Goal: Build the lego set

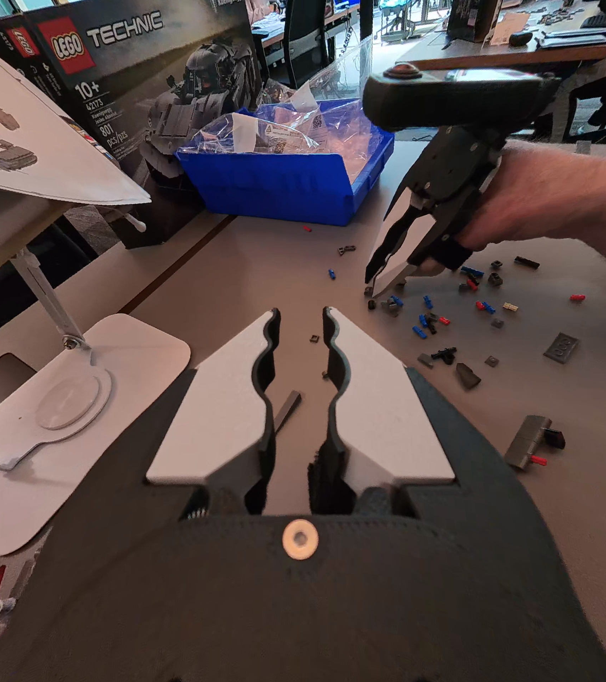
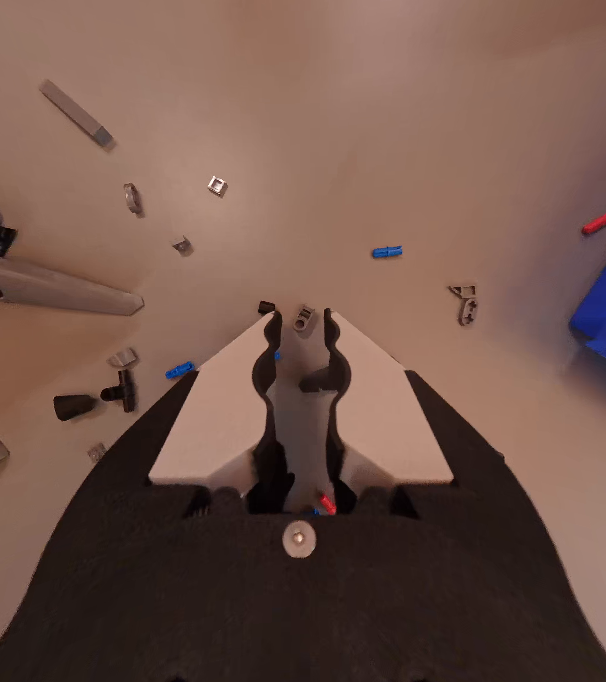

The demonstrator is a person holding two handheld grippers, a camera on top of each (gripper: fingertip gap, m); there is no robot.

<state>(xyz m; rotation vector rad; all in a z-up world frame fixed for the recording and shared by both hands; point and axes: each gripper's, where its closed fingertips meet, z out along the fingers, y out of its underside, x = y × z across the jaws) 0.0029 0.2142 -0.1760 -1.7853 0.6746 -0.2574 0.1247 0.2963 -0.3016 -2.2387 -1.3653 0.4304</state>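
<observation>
Loose Lego pieces lie scattered on the pale table [image 1: 257, 288]: blue pins [image 1: 427, 302], red pins [image 1: 577, 297], and grey and black bits. My left gripper [image 1: 301, 313] is open and empty, low over the table, with a grey bar [image 1: 288, 406] lying between its fingers. My right gripper [image 2: 301, 313] is open, tips down at the table. A small grey connector [image 2: 303, 318] lies between its fingertips, not squeezed. A black bit [image 2: 266, 307] lies by the left fingertip. The right gripper also shows in the left wrist view [image 1: 371, 291], held by a hand [image 1: 552, 199].
A blue bin [image 1: 286, 184] with plastic bags stands at the back, before a Lego box [image 1: 127, 73]. An instruction booklet [image 1: 35, 140] rests on a white stand [image 1: 72, 406] at the left. A grey assembly with a red pin [image 1: 530, 443] lies at the right. A pale wedge shape [image 2: 54, 284] reaches in from the left. About 20 centimetres separates my left fingertips from my right.
</observation>
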